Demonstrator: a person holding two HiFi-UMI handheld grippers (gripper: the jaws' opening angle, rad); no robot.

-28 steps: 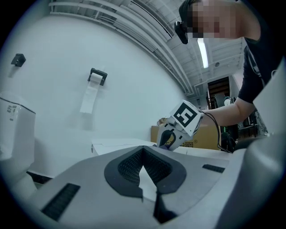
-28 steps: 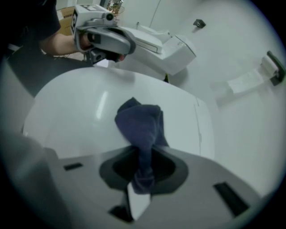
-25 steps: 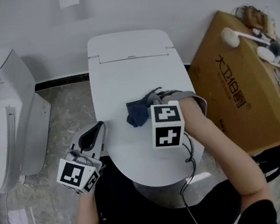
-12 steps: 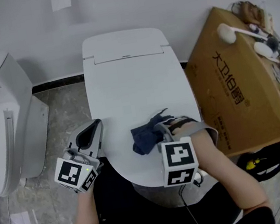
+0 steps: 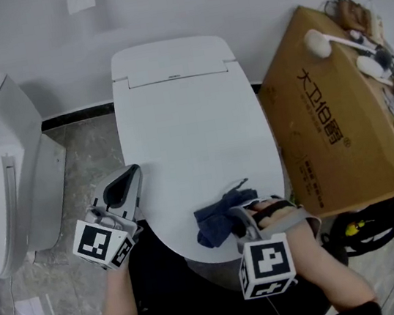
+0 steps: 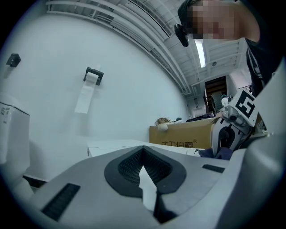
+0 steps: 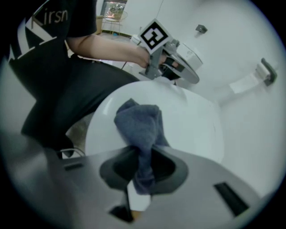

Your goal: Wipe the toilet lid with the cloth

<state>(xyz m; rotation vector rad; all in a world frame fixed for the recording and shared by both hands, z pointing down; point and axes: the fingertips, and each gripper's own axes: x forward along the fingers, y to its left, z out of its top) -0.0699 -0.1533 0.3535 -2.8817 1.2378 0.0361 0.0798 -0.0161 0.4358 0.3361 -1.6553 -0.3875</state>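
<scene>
Right tongs (image 5: 241,219): clamp a bunched fold of the dark blue cloth (image 5: 218,220) at the front right edge of the toilet lid (image 5: 186,132), with the marker cube turned back toward the person.

In the right gripper view: a strip of the cloth (image 7: 139,127) pinched tight between the two jaws. The rest is crumpled in a heap just ahead of the tongs (image 7: 142,174) and rests on the white lid (image 7: 192,120).

Left tongs (image 5: 125,184): hover just beside the lid's front left edge, over the marble floor (image 5: 89,155), well apart from the cloth. Jaws pressed together, nothing between them, tips pointing along the lid's side toward its rear.

In the left gripper view: dark pads (image 6: 127,166) meeting at the middle, and past them the lid's flat top (image 6: 111,146).

Right of the lid, close against it: a tilted cardboard box (image 5: 333,124). Left of the lid, across the floor: a second white toilet (image 5: 5,161). On the wall behind the lid: a paper holder (image 6: 93,75) with a hanging strip.
</scene>
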